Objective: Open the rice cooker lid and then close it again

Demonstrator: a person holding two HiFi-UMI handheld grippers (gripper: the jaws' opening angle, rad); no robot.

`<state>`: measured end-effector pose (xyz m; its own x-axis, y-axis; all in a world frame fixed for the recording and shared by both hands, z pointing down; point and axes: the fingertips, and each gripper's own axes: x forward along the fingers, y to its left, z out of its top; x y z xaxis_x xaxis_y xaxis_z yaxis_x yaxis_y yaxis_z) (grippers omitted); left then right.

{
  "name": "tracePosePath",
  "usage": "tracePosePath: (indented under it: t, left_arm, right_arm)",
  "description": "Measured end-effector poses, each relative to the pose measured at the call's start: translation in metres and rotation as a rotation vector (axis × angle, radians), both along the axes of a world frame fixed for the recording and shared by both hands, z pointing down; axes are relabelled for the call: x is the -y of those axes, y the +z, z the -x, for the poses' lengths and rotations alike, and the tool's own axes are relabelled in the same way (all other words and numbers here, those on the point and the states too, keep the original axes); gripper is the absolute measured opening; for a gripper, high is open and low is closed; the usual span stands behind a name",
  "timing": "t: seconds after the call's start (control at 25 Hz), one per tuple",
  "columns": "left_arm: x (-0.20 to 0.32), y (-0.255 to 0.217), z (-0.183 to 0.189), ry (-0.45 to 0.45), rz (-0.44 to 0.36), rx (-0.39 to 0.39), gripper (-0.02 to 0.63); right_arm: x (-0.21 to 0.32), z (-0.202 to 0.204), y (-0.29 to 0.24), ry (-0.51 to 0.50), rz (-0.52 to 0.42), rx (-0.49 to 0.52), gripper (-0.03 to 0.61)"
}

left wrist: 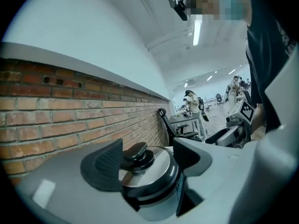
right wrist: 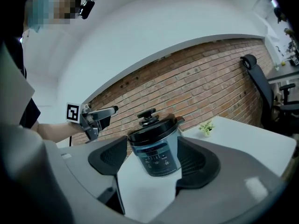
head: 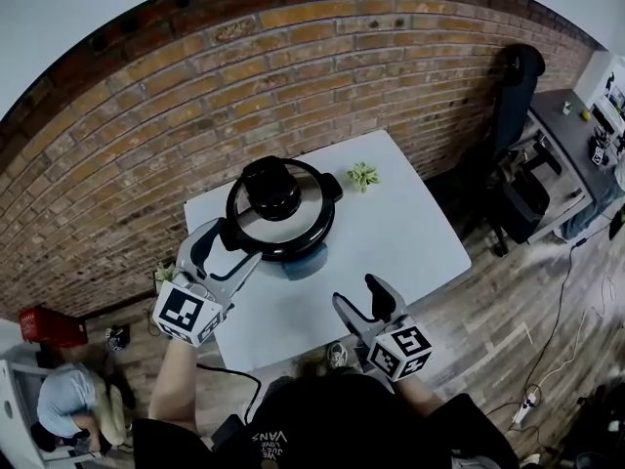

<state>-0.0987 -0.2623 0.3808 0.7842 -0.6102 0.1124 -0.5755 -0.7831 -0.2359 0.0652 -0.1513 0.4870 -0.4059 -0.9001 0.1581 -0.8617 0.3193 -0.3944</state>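
left gripper [head: 237, 245] jaws apart, framing the lid [head: 281, 211] edge, seemingly poised to lift | right gripper [head: 359, 297] jaws apart, empty, held back clear | rice cooker [head: 298, 252] closed, on the counter [head: 410, 233]

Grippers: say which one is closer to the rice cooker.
The left gripper: its jaws are at the rice cooker; the right gripper hangs well short.

Office-like workspace: brick wall [head: 146, 135], office chair [head: 516, 96], cluttered desk [head: 568, 115].
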Motion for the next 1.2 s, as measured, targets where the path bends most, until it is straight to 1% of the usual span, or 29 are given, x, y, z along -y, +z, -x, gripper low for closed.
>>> tracePosePath:
  t: [0.2, 0.36, 0.44, 0.56, 0.76, 0.84, 1.08, 1.2]
  left_arm:
    - [0.026, -0.008, -0.024, 0.045, -0.028, 0.107, 0.314]
    - [0.047, -0.001, -0.038, 0.115, -0.02, 0.211, 0.313]
    - [0.058, 0.004, -0.043, 0.153, -0.004, 0.256, 0.314]
    - [0.073, 0.012, -0.049, 0.211, 0.037, 0.304, 0.314]
    - [0.089, 0.027, -0.063, 0.301, 0.126, 0.309, 0.314]
    - [0.094, 0.036, -0.069, 0.335, 0.151, 0.328, 0.314]
    - [0.112, 0.062, -0.077, 0.375, 0.216, 0.389, 0.314]
    - [0.11, 0.067, -0.085, 0.402, 0.25, 0.384, 0.314]
  right_arm:
    - [0.009, -0.01, 0.007, -0.044, 0.01, 0.005, 0.327]
    - [0.012, -0.012, 0.013, -0.027, 0.018, 0.017, 0.327]
    - [0.013, -0.01, 0.015, -0.013, 0.025, 0.023, 0.327]
    - [0.012, -0.005, 0.013, 0.014, 0.027, 0.025, 0.327]
    - [0.008, -0.008, 0.012, 0.102, 0.034, 0.027, 0.327]
    - [0.006, -0.005, 0.015, 0.128, 0.042, 0.027, 0.327]
    - [-0.001, 0.001, 0.02, 0.207, 0.061, 0.037, 0.327]
    - [-0.006, 0.002, 0.023, 0.241, 0.068, 0.048, 0.327]
